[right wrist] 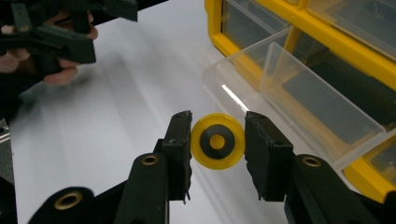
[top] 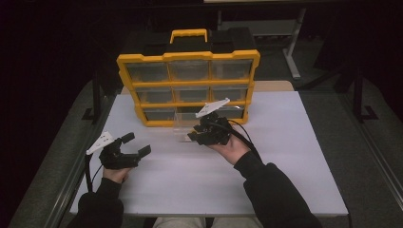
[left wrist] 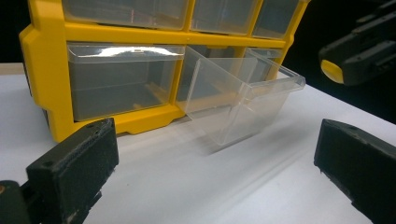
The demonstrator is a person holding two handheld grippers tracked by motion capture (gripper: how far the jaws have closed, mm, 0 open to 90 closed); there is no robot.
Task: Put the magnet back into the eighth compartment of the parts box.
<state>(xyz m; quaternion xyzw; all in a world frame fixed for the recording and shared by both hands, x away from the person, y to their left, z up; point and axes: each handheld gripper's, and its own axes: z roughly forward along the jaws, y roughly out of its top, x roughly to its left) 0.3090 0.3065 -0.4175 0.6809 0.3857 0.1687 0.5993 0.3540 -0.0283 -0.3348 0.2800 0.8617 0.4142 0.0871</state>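
Yellow wheel (right wrist: pixel 217 141) sits clamped in my right hand-held gripper (right wrist: pixel 217 154), mid-frame beside the pulled-out clear drawer (right wrist: pixel 299 93); my left hand-held gripper (top: pixel 132 145) hovers wide, lower left above the desk (top: pixel 190 185).

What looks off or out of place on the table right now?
One clear drawer in the bottom row of the yellow organizer is pulled out and sits skewed. Nothing looks spilled or broken. The right gripper holds a yellow wheel.
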